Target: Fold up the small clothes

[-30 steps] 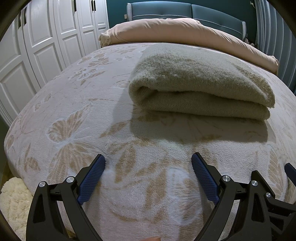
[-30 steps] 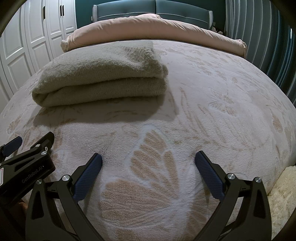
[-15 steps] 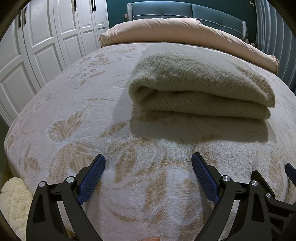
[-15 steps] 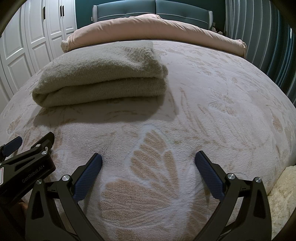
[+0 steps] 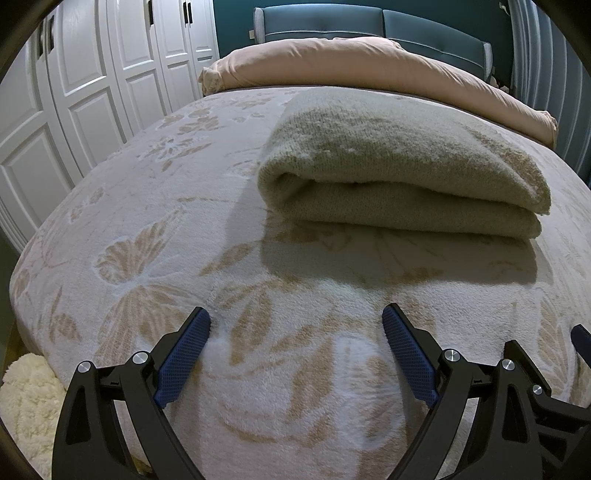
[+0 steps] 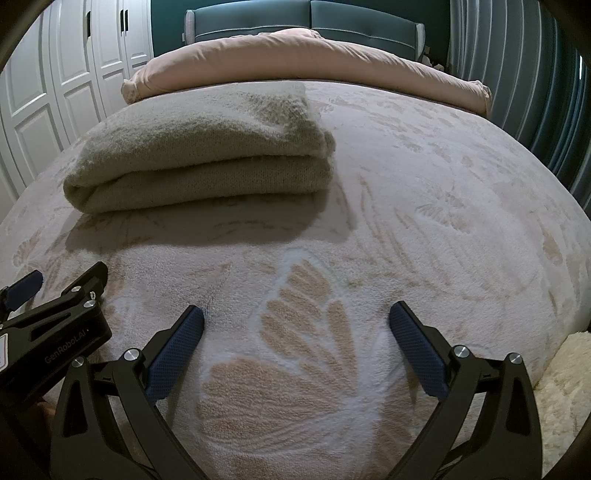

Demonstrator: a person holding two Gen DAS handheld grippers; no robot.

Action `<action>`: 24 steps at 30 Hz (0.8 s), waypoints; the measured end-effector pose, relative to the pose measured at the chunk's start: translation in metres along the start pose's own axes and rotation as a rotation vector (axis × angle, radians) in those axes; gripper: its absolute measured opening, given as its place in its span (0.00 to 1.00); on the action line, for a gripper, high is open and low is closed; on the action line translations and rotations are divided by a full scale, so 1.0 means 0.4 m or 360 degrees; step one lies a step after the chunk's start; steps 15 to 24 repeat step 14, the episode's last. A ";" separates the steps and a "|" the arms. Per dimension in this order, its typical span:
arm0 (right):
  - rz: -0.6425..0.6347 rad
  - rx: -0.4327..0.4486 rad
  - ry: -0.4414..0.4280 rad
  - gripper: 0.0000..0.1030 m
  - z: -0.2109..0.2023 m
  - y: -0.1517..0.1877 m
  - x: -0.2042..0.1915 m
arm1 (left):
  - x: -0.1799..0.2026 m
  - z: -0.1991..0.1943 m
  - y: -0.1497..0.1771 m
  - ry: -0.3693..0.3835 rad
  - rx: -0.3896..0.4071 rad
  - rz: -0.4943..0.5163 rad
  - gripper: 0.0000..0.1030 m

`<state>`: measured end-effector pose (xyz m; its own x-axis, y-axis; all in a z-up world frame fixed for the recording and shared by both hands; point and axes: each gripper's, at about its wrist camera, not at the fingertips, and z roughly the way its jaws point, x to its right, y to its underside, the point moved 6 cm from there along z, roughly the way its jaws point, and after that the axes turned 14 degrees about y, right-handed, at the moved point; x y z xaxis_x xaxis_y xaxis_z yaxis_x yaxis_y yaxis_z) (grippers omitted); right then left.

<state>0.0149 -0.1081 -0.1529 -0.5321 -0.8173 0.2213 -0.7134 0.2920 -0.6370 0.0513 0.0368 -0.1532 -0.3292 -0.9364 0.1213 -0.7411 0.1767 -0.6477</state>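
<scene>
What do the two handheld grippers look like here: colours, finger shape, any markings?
Both match: the left gripper and right gripper have matte black angular frames with triangular cut-outs, silver screw heads, and blue textured pads on each finger. White "GenRobot.AI" lettering marks the left gripper's body. No cables or sleeves show.

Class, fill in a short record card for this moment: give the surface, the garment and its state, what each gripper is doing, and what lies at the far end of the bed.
Surface: bed blanket with a pale butterfly pattern
Garment: beige knit, folded into a thick stack, lying on the blanket
Left gripper: open, empty, short of the knit
Right gripper: open, empty, short of the knit
Far end: pink duvet rolled before a teal headboard
</scene>
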 end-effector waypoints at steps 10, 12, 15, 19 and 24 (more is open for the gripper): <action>0.0002 0.0000 0.0013 0.95 -0.004 -0.008 -0.016 | -0.001 0.001 -0.004 -0.0005 0.0000 0.0003 0.89; 0.0002 0.0000 0.0013 0.95 -0.004 -0.008 -0.016 | -0.001 0.002 -0.005 -0.0004 -0.0001 0.0004 0.89; 0.0002 0.0001 0.0014 0.95 -0.004 -0.008 -0.016 | 0.000 0.002 -0.004 -0.0005 -0.0001 0.0003 0.89; 0.0002 0.0001 0.0014 0.95 -0.004 -0.008 -0.016 | 0.000 0.002 -0.004 -0.0005 -0.0001 0.0003 0.89; 0.0002 0.0001 0.0014 0.95 -0.004 -0.008 -0.016 | 0.000 0.002 -0.004 -0.0005 -0.0001 0.0003 0.89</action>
